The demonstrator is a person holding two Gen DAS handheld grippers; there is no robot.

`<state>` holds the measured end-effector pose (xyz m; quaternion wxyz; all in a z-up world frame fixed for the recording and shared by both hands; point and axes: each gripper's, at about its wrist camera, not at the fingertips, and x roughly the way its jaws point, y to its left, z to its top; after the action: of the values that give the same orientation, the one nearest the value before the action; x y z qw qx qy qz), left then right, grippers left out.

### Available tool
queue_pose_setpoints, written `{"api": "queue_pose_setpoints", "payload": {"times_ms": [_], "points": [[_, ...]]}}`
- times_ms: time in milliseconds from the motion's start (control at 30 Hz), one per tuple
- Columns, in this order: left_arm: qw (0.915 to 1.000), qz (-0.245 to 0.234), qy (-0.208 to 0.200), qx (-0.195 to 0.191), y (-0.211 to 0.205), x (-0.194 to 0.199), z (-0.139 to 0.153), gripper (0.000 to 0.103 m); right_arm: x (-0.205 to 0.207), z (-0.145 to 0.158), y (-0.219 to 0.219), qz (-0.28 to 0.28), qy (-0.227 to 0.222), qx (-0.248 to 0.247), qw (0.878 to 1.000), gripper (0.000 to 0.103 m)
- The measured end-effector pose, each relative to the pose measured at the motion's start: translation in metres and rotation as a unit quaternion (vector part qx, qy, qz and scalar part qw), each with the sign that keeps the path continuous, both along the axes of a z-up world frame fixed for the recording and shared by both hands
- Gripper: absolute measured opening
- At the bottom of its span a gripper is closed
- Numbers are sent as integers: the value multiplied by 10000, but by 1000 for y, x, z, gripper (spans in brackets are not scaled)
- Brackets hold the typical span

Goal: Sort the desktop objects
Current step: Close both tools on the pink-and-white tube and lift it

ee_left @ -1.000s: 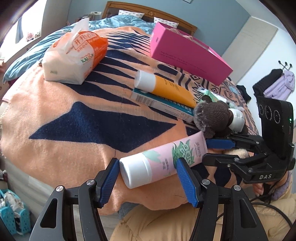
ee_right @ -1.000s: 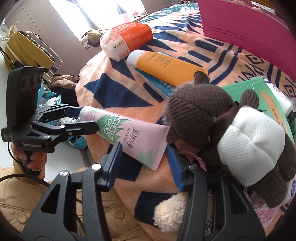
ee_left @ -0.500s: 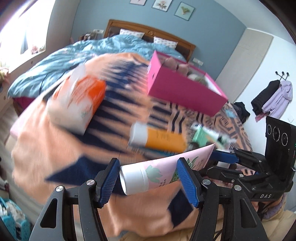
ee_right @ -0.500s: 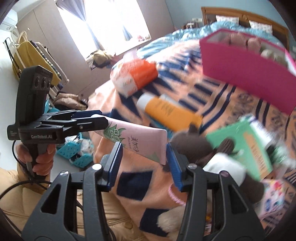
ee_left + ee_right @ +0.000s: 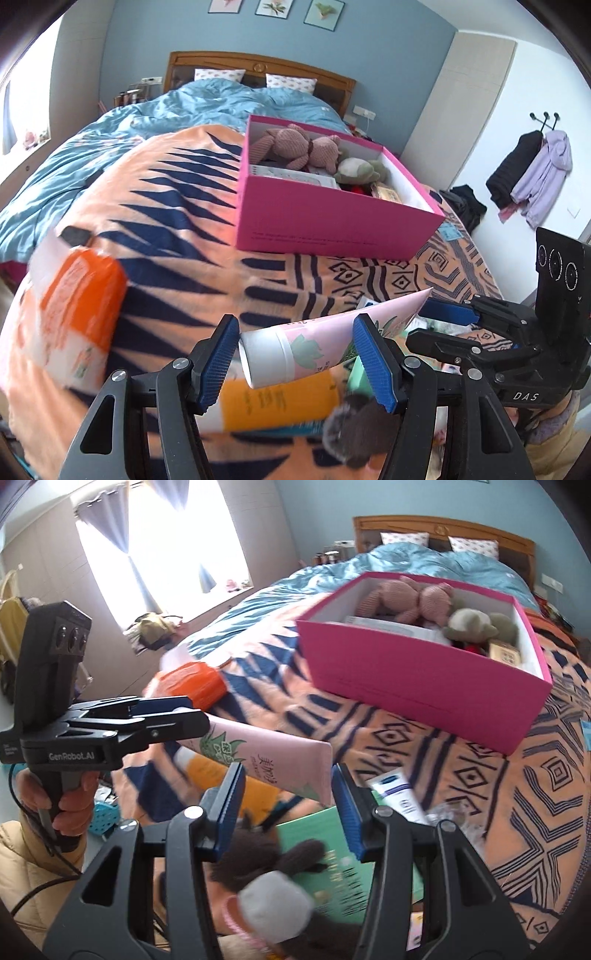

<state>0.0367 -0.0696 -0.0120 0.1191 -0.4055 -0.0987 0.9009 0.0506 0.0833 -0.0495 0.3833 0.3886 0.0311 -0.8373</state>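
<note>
Two grippers shared one pink tube (image 5: 325,341) above the near edge of the patterned blanket (image 5: 177,221). The left gripper (image 5: 301,360) was closed on the capped end, its blue pads pressing the white cap and the body just behind it. The right gripper (image 5: 288,805) was closed on the flat crimped end. The tube hung clear of the blanket, level between them, with the orange tube (image 5: 277,404) and the brown plush toy (image 5: 266,871) lying below it.

The pink box (image 5: 332,225) stood well apart, toward the middle of the blanket, open and already holding plush toys and small packets. I judged that the tube was meant to go there.

Several things could have gone wrong. The crimped end was thin and smooth — if the two hands moved at different speeds, it could have slid out of the right pads, and the tube would then have swung down from the cap. The cap was round, so a small twist could have rolled it out of the left pads. The box wall (image 5: 406,672) was high — a low approach could have struck it and pushed the box. A drop would have landed on the crowded things below.
</note>
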Motion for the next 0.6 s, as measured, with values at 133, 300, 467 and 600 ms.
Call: {"api": "queue_pose_setpoints", "payload": {"times_ms": [133,300,467,600], "points": [[9999,-67,-106,-26,9,-19,-6,65,-18,-7,9,-144,-136,1,9998,51],[9998,-84,-187,-20,14,-35,-13,65,-36,-14,14,-260,-259,32,9993,51],[9993,-134,-331,-87,18,-48,-22,58,-46,-18,16,-288,-362,-10,9989,51],[9983,-349,-461,48,27,-53,-30,54,-50,-21,8,-85,-500,-141,9986,40]]}}
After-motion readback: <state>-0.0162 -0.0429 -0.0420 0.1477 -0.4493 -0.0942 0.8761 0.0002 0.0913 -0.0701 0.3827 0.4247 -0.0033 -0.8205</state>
